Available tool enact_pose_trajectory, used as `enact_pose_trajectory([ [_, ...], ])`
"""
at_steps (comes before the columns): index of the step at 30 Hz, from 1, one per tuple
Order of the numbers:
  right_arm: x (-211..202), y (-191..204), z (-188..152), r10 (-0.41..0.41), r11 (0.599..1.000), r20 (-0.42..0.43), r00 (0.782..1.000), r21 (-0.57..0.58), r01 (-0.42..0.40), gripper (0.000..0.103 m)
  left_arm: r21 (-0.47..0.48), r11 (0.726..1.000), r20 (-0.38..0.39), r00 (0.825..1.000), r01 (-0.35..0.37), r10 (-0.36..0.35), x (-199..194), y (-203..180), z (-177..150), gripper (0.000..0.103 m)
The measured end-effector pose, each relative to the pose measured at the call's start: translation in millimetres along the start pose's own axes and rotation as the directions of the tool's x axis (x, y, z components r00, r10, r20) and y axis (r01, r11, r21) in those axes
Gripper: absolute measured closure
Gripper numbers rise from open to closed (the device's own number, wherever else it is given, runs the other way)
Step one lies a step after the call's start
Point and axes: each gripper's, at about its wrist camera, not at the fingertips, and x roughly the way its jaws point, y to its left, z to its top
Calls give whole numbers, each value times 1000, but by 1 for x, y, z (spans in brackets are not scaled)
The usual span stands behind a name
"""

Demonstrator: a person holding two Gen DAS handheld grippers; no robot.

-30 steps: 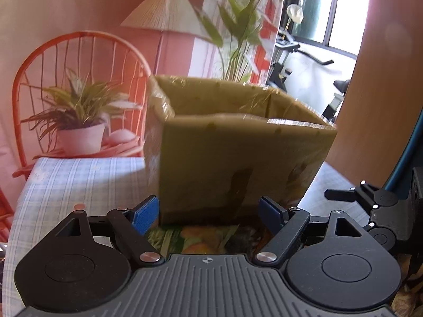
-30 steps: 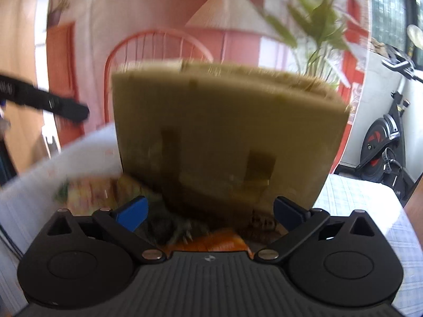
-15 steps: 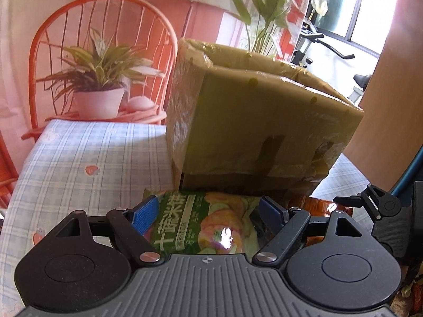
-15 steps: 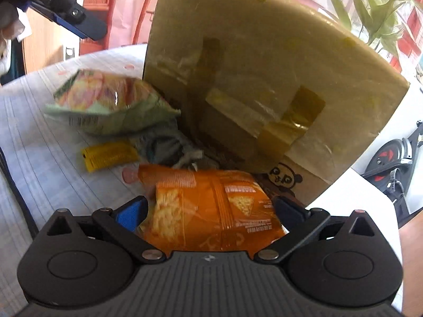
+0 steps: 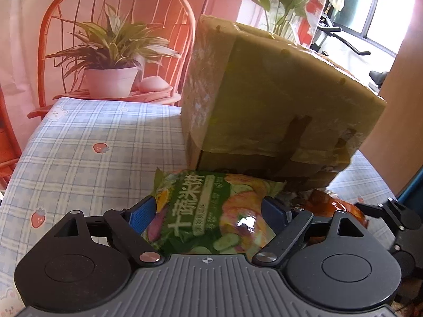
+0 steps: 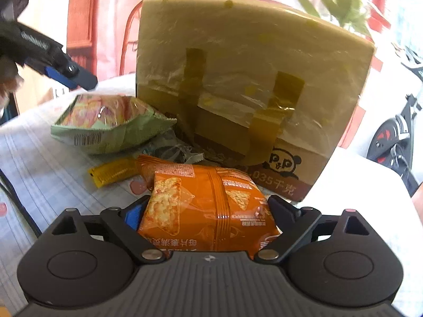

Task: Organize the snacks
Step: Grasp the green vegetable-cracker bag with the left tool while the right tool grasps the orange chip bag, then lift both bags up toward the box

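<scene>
A green snack bag (image 5: 201, 206) lies on the checked tablecloth (image 5: 92, 145) in front of a tall taped cardboard box (image 5: 277, 100). My left gripper (image 5: 207, 203) straddles the bag with its jaws opening; the blue pads sit at the bag's edges without squeezing it. An orange chip bag (image 6: 206, 206) lies before the same box (image 6: 238, 66). My right gripper (image 6: 208, 200) is around it with its jaws closing, and the bag fills the gap unsquashed. The green bag (image 6: 111, 121) and left gripper's fingers (image 6: 68, 74) also show at the upper left of the right wrist view.
A small yellow packet (image 6: 113, 171) and a crumpled wrapper (image 6: 171, 150) lie between the two bags. Behind the table an orange chair (image 5: 79, 13) holds a potted plant (image 5: 111, 79). An exercise bike (image 6: 396, 137) stands to the right.
Both grippers have sunk toward the table and tipped downward. The green bag has come between the left fingers and the orange bag between the right ones, whose gap has narrowed slightly.
</scene>
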Motion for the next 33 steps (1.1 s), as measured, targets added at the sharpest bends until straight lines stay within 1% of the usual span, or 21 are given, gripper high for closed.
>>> enact_pose_trajectory([
  [2, -1, 1, -2, -2, 1000, 12, 1000, 17, 2, 9, -2, 1000, -3, 1000, 19, -19, 7, 6, 0, 13],
  [6, -2, -1, -4, 2, 999, 25, 1000, 44, -3, 9, -4, 995, -26, 994, 101, -101, 23, 16, -3, 11],
  [8, -2, -1, -4, 5, 999, 28, 1000, 50, -7, 9, -6, 992, -26, 992, 125, -125, 27, 20, -5, 7],
  [10, -2, -2, -4, 8, 998, 30, 1000, 55, -9, 9, 14, 992, -24, 992, 126, -126, 31, 19, -7, 5],
  [12, -2, -2, -5, 9, 998, 31, 999, 60, -11, 9, 42, 993, -23, 994, 110, -109, 34, 18, -8, 3],
  [14, -2, -2, -5, 10, 998, 33, 999, 64, -12, 9, 50, 992, -26, 993, 117, -115, 39, 18, -10, 0],
  [17, -2, -2, -5, 9, 997, 35, 999, 70, -12, 9, 38, 990, -36, 991, 133, -132, 43, 22, -13, 0],
  [23, -1, -2, -6, 9, 997, 36, 999, 79, -12, 9, 42, 988, -29, 989, 149, -148, 46, 24, -16, 0],
  [27, 0, -1, -5, 11, 996, 35, 999, 85, -14, 9, 44, 986, -42, 986, 163, -161, 52, 26, -19, 0],
  [31, 0, -1, -5, 9, 996, 37, 999, 92, -12, 9, 47, 985, -38, 986, 166, -164, 53, 26, -19, 0],
  [33, 0, -1, -5, 9, 995, 38, 999, 95, -12, 9, 61, 985, -34, 987, 161, -160, 52, 24, -20, 2],
])
